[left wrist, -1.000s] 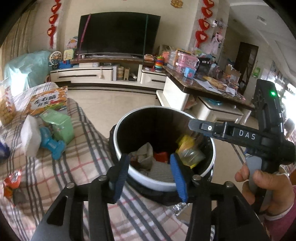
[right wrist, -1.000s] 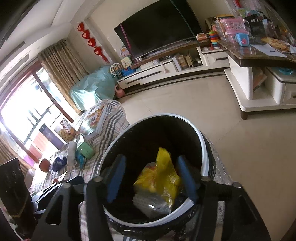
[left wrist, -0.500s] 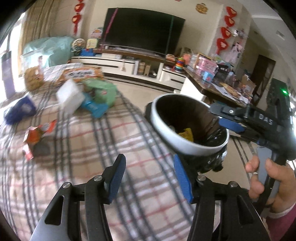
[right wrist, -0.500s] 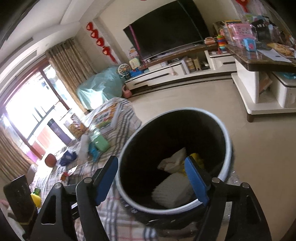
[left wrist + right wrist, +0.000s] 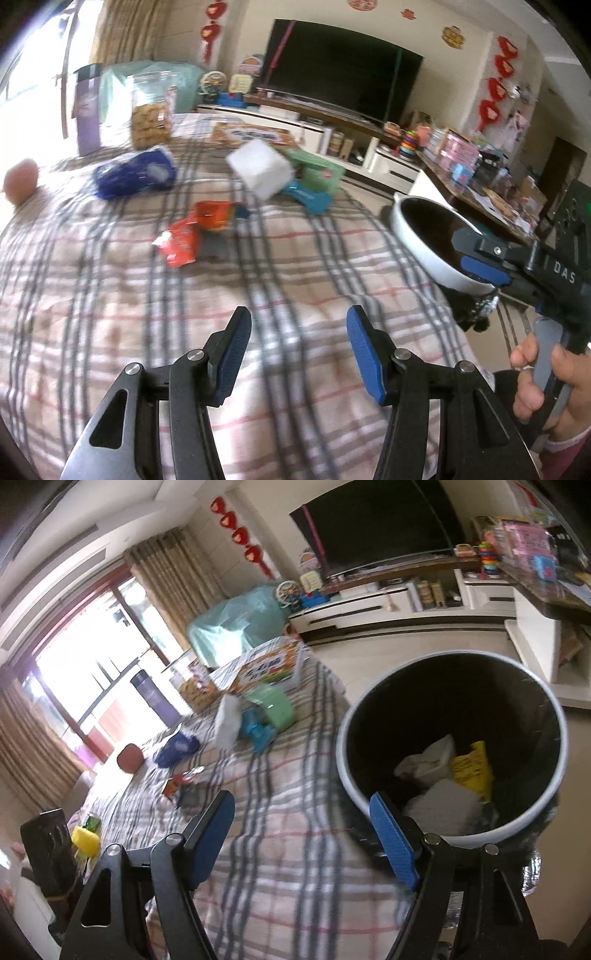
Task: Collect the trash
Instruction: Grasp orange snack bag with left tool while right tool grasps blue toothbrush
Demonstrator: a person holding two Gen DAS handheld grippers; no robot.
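Observation:
My left gripper (image 5: 299, 332) is open and holds nothing, hovering over the plaid tablecloth (image 5: 110, 295). Ahead of it lie crumpled red and orange wrappers (image 5: 192, 232) and a blue bag (image 5: 135, 177). The white-rimmed black bin (image 5: 410, 229) stands at the table's right edge. One blue pad (image 5: 484, 267) of my right gripper hangs over the bin's rim. In the right wrist view my right gripper (image 5: 301, 812) stands open and bare, straddling the bin's rim (image 5: 343, 760). Inside the bin lie a yellow wrapper (image 5: 472, 771), white crumpled paper (image 5: 428, 760) and a white foam piece (image 5: 443, 805).
On the table are a white foam block (image 5: 260, 170), a green box (image 5: 317, 173), a teal toy (image 5: 310, 197), a cookie jar (image 5: 151, 110) and a printed box (image 5: 269, 668). A low cluttered table (image 5: 480, 184) and a TV stand (image 5: 332, 122) lie beyond. A hand (image 5: 535, 380) grips the right gripper's handle.
Both grippers have swung left, away from over the bin and towards the table. The yellow wrapper that was between the right fingers now lies in the bin, and those jaws stand wider.

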